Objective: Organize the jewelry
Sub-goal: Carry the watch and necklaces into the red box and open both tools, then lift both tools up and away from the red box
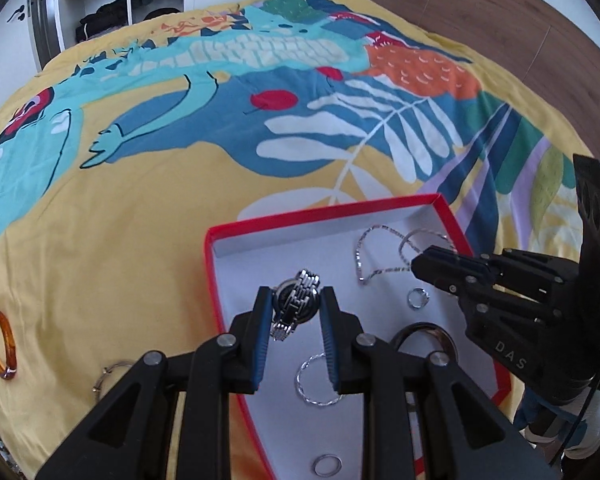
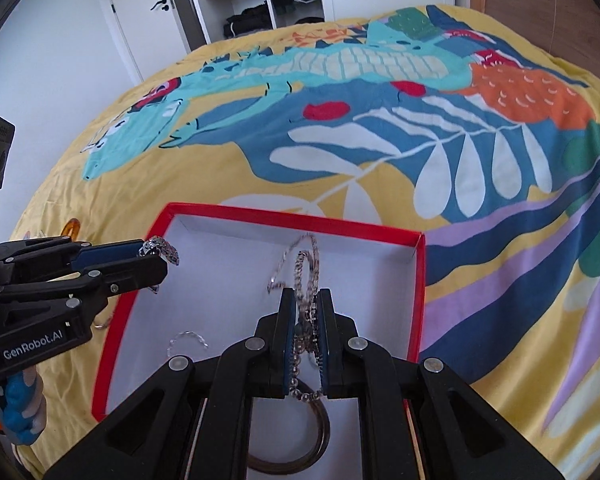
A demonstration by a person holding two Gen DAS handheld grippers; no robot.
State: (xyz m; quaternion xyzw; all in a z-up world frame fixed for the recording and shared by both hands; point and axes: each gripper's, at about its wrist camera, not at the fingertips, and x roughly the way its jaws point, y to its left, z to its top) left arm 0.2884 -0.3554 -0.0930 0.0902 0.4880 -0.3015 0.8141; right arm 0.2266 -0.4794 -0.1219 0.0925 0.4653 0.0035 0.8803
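On the yellow bed cover (image 1: pixel 148 208) at the far left lies an amber ring (image 1: pixel 0 344), outside the box, and near it a small metal hoop (image 1: pixel 110 374) is also on the cover. To the right of them stands the red box (image 1: pixel 284 222) with a white inside. The left gripper (image 1: pixel 296 312) is over the left part of this box, and its two pads are closed on a silver and black watch (image 1: pixel 298 304), which hangs between the fingertips above the box floor. Below it, on the white floor, lie a twisted silver bangle (image 1: pixel 316 380) and a plain silver ring (image 1: pixel 327 467). Further right are a dark bangle (image 1: pixel 422 332), a small silver ring (image 1: pixel 417 297) and a thin silver chain (image 1: pixel 366 252). The right gripper (image 2: pixel 305 312) is over the right part of the box; its jaws are almost together and they pinch a silver chain necklace (image 2: pixel 306 276), which loops up in front of the fingertips.
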